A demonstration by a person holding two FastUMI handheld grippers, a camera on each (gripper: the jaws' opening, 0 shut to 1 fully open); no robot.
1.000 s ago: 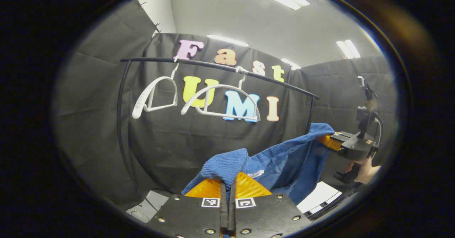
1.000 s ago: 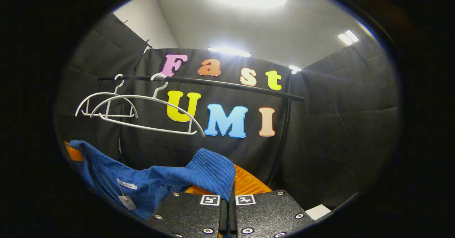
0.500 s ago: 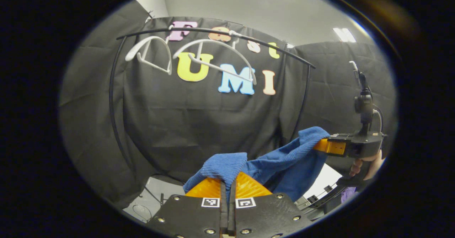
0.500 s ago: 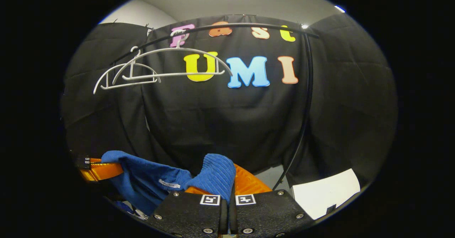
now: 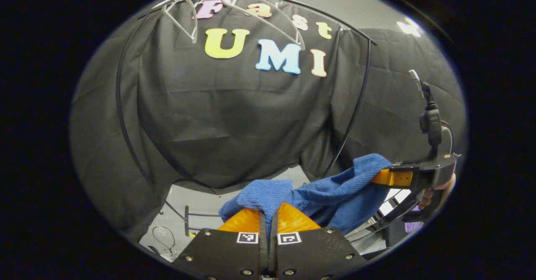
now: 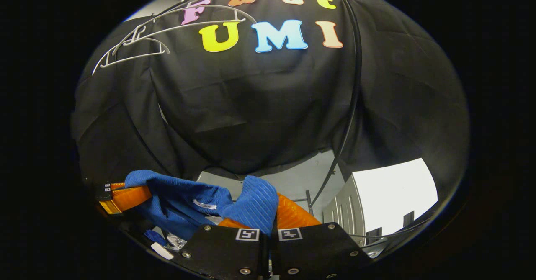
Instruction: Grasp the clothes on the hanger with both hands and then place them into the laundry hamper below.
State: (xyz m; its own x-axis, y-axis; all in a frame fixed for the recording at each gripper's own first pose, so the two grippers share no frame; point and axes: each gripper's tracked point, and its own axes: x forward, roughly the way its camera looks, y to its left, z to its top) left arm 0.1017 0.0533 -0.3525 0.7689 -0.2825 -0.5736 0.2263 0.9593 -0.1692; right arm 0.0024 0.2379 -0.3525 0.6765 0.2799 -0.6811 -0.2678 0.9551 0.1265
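Lowering the blue garment (image 5: 335, 190) toward the hamper

We keep left gripper (image 5: 268, 221) and right gripper (image 6: 270, 219) clamped on its shoulders, level, descending together.

blue garment (image 5: 335, 188) and both claws lower, farther beneath hangers (image 6: 138, 41)

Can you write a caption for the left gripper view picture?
Left gripper and right gripper hold a blue sweater below two bare hangers.
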